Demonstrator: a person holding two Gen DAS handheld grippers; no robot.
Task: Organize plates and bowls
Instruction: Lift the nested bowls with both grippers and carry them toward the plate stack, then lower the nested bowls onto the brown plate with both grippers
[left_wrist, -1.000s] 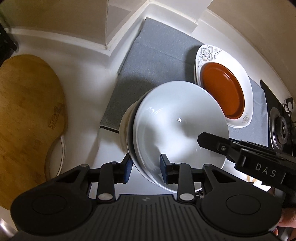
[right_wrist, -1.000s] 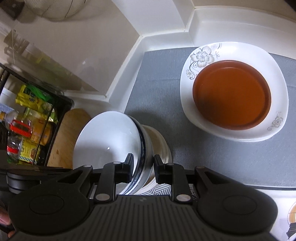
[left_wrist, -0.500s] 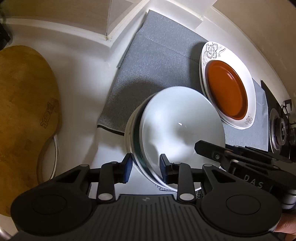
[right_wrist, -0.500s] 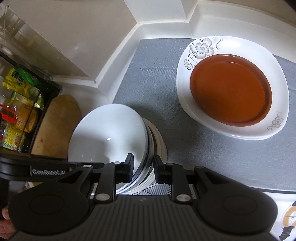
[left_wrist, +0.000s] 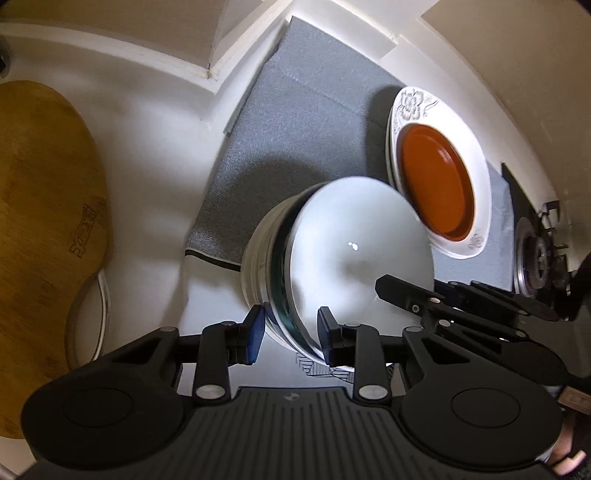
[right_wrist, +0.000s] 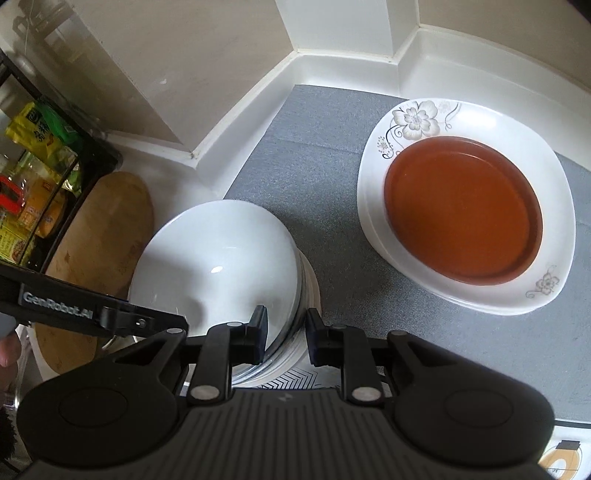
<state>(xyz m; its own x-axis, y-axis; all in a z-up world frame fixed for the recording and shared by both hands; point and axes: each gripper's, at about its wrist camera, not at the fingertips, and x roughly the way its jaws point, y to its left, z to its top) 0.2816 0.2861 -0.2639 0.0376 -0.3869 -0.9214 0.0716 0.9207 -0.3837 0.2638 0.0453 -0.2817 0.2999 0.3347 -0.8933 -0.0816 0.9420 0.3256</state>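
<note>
Both grippers point steeply down — the left gripper (left_wrist: 290, 341) and the right gripper (right_wrist: 286, 336) each clamp narrowly the bowl stack's (left_wrist: 354, 254) rim from opposite sides.

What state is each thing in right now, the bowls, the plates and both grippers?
Bowl stack: nested, tilted, gripped on opposite rims.
Left gripper: shut on the bowl stack.
Right gripper: shut on the bowl stack.
Brown plate: empty, resting in the floral plate.
Floral plate: flat on the grey mat.
</note>
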